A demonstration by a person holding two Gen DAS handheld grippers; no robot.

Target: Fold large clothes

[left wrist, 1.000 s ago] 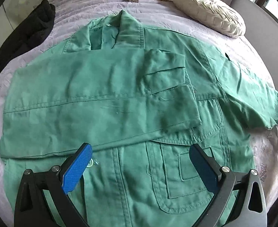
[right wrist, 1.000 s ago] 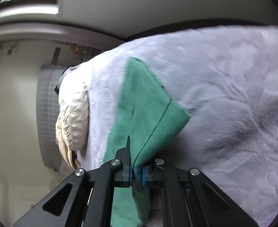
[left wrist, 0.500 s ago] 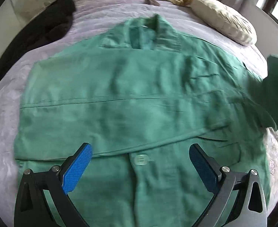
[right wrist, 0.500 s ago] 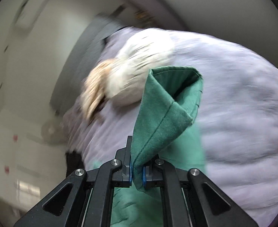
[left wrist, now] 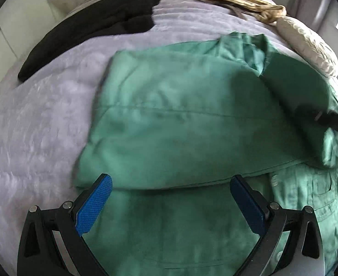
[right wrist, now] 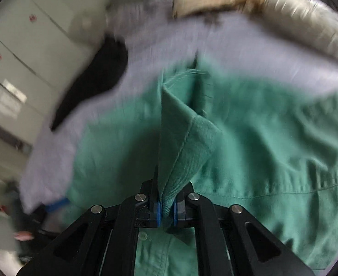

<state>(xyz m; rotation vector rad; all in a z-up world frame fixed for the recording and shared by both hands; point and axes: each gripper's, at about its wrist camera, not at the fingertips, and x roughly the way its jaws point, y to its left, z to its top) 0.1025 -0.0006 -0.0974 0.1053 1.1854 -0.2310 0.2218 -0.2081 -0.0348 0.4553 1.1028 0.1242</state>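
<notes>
Lilac bedspread [left wrist: 42, 126] under motion-blurred green jacket [left wrist: 180, 119]; right gripper [right wrist: 166, 211], clamped on its sleeve [right wrist: 187, 147], hides the cuff; left gripper [left wrist: 169, 202] gapes empty.

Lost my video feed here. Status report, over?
Right gripper shut on green jacket sleeve, sleeve lifted over the jacket's body. Left gripper open, empty, above the hem. Nothing in the way; black garment apart.

Soft daylight from windows far right. Heavy motion blur, worst in right wrist view. Fisheye bends edges, dark corners. Green jacket [left wrist: 182, 119] dim near, shadowed at right.
</notes>
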